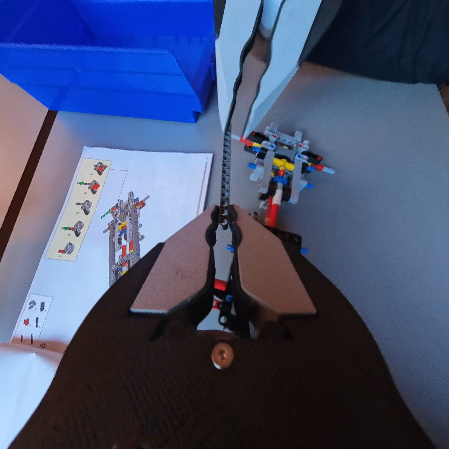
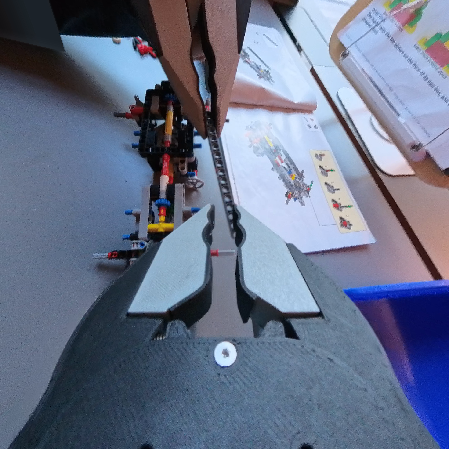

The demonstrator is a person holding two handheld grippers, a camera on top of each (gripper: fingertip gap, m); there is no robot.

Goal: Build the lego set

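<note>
The left tongs (image 1: pixel 224 213) clamped the long dark beam (image 1: pixel 226 170) beside the model (image 1: pixel 281 167); the right tongs (image 2: pixel 224 211) stood apart around it.

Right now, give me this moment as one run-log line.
left gripper: shut on dark grey holed beam | right gripper: open, beam's other end between fingers | brick chassis model beside | instruction booklet open
</note>
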